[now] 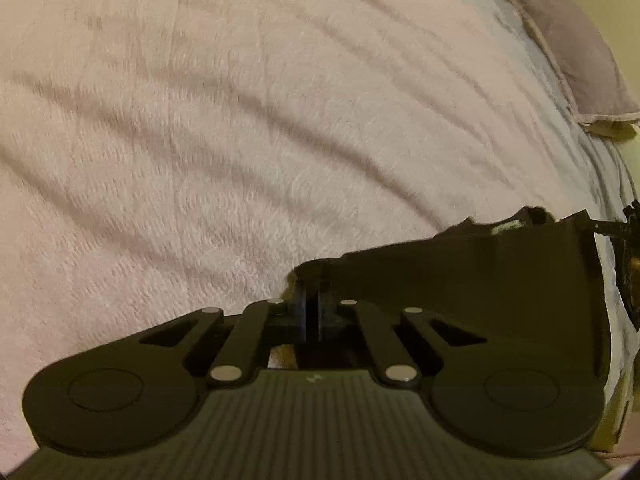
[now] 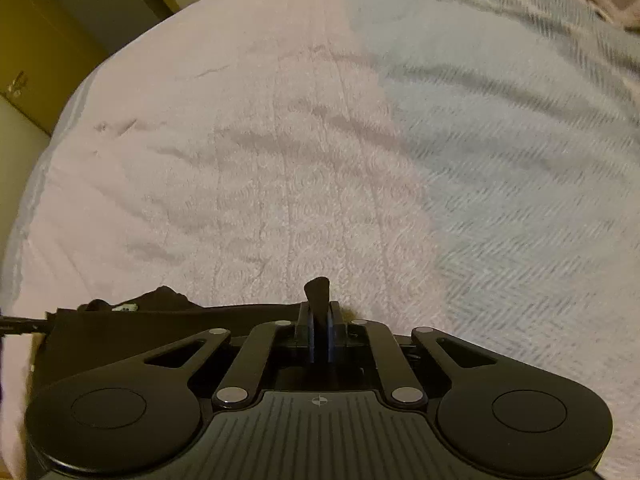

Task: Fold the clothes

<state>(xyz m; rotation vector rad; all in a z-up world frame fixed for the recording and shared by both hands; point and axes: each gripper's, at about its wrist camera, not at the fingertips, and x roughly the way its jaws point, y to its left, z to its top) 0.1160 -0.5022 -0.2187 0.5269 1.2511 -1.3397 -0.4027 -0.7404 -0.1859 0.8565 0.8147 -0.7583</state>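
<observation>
Both grippers, left [image 1: 312,312] and right [image 2: 319,320], pinch the dark garment [image 1: 460,280] (each near a corner). Lift evenly, keeping its edge taut above the pink blanket [image 1: 240,120].

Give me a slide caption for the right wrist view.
Right hand-held gripper shut on a corner of the black garment, which lies on a pink towel over the bed.

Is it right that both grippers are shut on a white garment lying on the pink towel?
Not quite: the garment is black, not white, as the right wrist view shows. The left gripper and right gripper are both shut on it, over the pink towel.
</observation>
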